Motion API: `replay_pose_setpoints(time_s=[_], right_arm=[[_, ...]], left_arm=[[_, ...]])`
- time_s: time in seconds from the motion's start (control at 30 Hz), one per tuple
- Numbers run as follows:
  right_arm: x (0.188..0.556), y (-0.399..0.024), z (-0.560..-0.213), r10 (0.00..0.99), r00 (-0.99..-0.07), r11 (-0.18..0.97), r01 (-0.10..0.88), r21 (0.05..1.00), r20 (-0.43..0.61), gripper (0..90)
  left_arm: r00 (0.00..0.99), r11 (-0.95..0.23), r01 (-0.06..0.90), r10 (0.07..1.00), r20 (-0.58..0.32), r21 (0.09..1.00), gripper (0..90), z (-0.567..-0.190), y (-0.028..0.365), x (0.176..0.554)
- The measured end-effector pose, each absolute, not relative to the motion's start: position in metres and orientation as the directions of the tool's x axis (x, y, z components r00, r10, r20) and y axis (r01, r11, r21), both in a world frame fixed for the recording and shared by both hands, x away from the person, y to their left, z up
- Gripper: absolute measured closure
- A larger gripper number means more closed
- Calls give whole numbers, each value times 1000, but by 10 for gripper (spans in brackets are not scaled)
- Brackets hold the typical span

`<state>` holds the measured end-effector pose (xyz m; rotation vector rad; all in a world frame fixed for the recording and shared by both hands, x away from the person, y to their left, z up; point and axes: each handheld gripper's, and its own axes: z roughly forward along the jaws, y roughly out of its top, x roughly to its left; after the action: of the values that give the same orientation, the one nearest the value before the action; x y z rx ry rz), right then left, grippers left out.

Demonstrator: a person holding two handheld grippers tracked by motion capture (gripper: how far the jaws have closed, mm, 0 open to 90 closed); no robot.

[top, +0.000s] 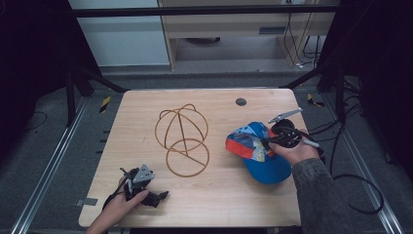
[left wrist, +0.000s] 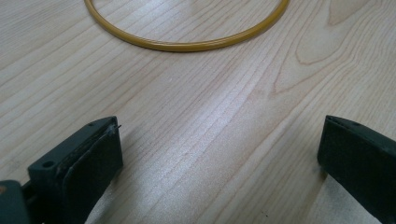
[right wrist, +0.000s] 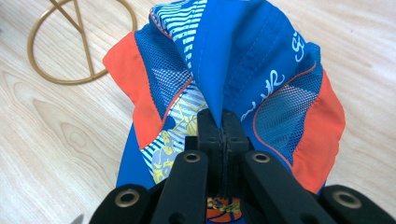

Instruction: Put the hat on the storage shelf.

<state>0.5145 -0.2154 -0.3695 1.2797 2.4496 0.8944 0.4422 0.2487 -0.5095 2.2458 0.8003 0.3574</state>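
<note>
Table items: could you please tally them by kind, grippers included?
Caps: 1, cap, pinched by the right gripper
Wire stands: 1, stand
Grippers: 2, with the left gripper open
Total: 4

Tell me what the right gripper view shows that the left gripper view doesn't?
Right gripper view alone: the right tool, its jaws pinched shut on a fold of a blue and orange cap, with mesh panels and printed patterns clear up close. Left gripper view alone: the left tool, jaws wide apart with nothing between them, over bare wood. Shared: the pale wooden table and part of the gold wire stand, of which the left gripper view catches just the curved base ring.
</note>
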Motion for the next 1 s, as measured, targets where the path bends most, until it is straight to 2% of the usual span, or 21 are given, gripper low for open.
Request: replay_pose_setpoints(time_s=[1.0], right_arm=[[502, -211, -314, 762, -648, 455, 545, 704, 9, 898]], left_arm=[[768, -549, 442, 640, 17, 710, 0, -510, 249, 442]])
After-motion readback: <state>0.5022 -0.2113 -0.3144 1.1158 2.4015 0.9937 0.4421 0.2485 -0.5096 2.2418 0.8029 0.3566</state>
